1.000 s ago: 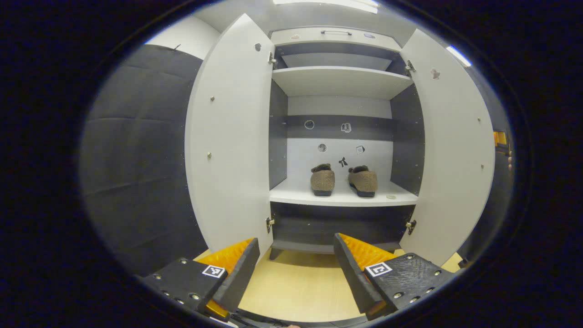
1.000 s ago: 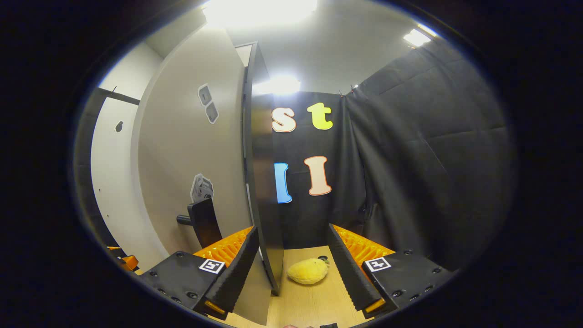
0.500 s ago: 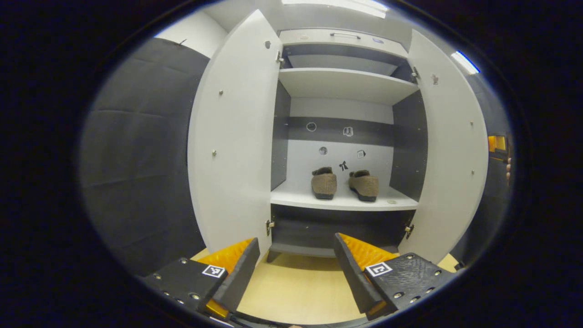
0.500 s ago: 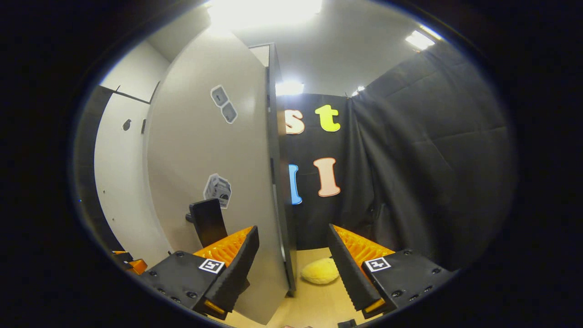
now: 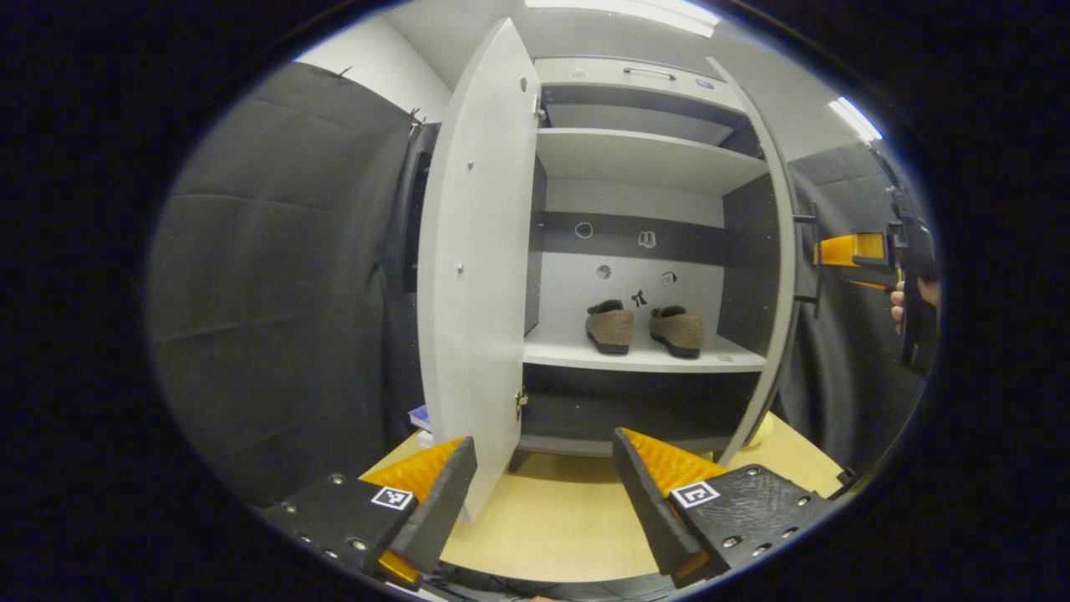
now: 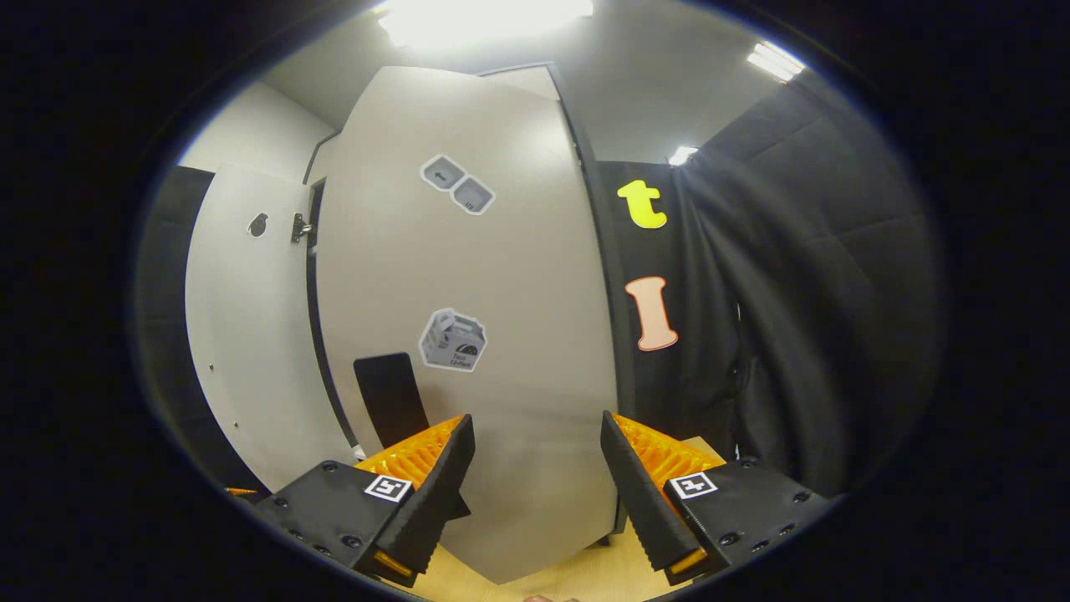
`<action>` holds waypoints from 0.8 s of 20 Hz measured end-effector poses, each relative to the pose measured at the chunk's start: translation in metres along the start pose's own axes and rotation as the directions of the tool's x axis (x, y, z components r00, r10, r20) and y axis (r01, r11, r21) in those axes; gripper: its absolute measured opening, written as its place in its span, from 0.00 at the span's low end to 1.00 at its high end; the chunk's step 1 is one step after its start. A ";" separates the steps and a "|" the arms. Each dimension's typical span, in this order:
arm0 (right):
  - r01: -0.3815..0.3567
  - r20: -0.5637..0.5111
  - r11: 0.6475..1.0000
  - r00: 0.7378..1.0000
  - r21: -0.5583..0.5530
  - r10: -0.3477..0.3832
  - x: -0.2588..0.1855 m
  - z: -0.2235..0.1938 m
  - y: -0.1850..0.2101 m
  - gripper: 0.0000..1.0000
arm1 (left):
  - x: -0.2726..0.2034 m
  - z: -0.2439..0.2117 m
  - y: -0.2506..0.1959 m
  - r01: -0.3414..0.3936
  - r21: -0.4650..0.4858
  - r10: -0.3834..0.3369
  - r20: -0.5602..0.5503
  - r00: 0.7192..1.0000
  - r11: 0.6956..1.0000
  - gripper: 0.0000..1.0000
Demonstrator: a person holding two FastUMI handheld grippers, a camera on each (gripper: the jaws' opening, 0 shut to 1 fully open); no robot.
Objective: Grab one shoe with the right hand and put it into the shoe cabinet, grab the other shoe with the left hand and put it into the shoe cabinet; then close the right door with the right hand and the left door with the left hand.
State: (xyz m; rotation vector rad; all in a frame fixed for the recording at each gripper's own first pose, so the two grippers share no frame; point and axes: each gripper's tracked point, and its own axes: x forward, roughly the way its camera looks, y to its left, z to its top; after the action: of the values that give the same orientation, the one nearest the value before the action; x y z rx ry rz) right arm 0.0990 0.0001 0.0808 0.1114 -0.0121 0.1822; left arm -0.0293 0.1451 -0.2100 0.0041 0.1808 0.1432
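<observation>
Shoes (image 5: 642, 329) side by side on cabinet shelf (image 5: 644, 358), ahead of left gripper (image 5: 543, 493), jaws wide, empty. Right gripper (image 6: 535, 489) jaws wide, right door (image 6: 485, 334) just ahead between them.

No wording could be read. A box-shaped sticker (image 6: 452, 340) at the frame's centre on the right door (image 6: 501, 276) carried print too small to read; the gripper markers (image 6: 389, 487) showed only patterns.
</observation>
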 end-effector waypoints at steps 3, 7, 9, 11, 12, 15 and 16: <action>0.025 0.013 1.000 1.000 -0.002 -0.025 0.004 -0.001 0.006 0.96 | -0.005 0.004 0.036 -0.043 -0.015 0.043 0.025 0.999 0.999 0.95; 0.058 0.018 0.998 0.998 -0.009 -0.058 0.000 -0.005 0.005 0.96 | -0.005 0.025 0.101 -0.125 -0.040 0.128 0.068 0.989 0.991 0.95; 0.075 0.006 0.997 0.997 -0.004 -0.075 -0.003 -0.011 0.004 0.96 | -0.008 0.044 0.130 -0.159 -0.040 0.162 0.102 0.981 0.987 1.00; 0.085 -0.006 0.996 0.996 0.003 -0.085 -0.007 -0.018 0.005 0.96 | -0.005 0.068 0.154 -0.182 -0.025 0.183 0.147 0.972 0.983 1.00; 0.093 -0.007 0.996 0.996 0.000 -0.093 -0.010 -0.021 0.005 0.96 | -0.003 0.080 0.167 -0.188 -0.020 0.189 0.168 0.967 0.982 1.00; 0.114 -0.017 0.993 0.993 -0.012 -0.114 -0.014 -0.035 0.007 0.96 | 0.008 0.101 0.192 -0.188 -0.031 0.190 0.187 0.964 0.982 1.00; 0.120 -0.018 0.993 0.993 -0.014 -0.120 -0.016 -0.038 0.006 0.96 | 0.012 0.110 0.198 -0.181 -0.039 0.186 0.201 0.962 0.983 1.00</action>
State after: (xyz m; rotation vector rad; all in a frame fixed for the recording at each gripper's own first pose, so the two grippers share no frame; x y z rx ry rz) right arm 0.0819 0.0074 0.0430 0.0968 0.0124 0.0628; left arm -0.0258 0.3441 -0.1005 0.0152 -0.0272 0.3285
